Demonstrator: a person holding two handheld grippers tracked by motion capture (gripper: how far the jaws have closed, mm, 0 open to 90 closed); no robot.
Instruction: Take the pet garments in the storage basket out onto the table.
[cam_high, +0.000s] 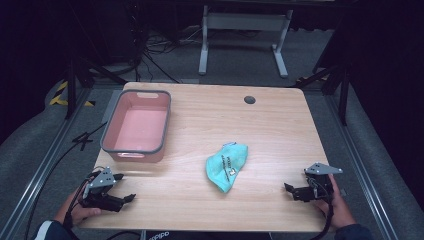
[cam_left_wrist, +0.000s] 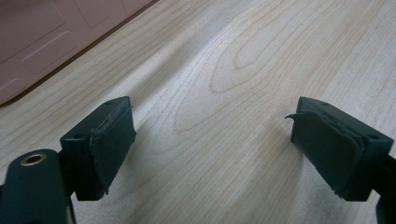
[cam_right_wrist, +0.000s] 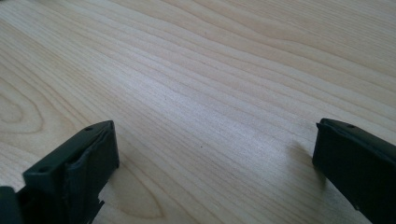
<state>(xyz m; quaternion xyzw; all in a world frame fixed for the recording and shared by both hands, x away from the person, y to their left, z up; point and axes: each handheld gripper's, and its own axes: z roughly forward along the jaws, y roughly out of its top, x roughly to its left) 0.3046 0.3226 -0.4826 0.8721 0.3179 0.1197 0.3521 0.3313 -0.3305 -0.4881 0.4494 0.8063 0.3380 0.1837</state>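
Overhead arrangement on a light wooden table (cam_high: 280, 125). A crumpled teal cloth (cam_high: 227, 165) lies right of centre, toward the near edge, well apart from both grippers. A pink bin (cam_high: 137, 126) with a grey rim stands at the far left, close to the left edge. The left gripper (cam_high: 127, 187), held by a hand (cam_high: 80, 210) at the near left corner, has its jaws spread wide with bare wood between them, as the left gripper view (cam_left_wrist: 212, 140) confirms. The right gripper (cam_high: 288, 190), held at the near right corner, likewise stands agape over bare tabletop in the right gripper view (cam_right_wrist: 215, 154), gripping nothing
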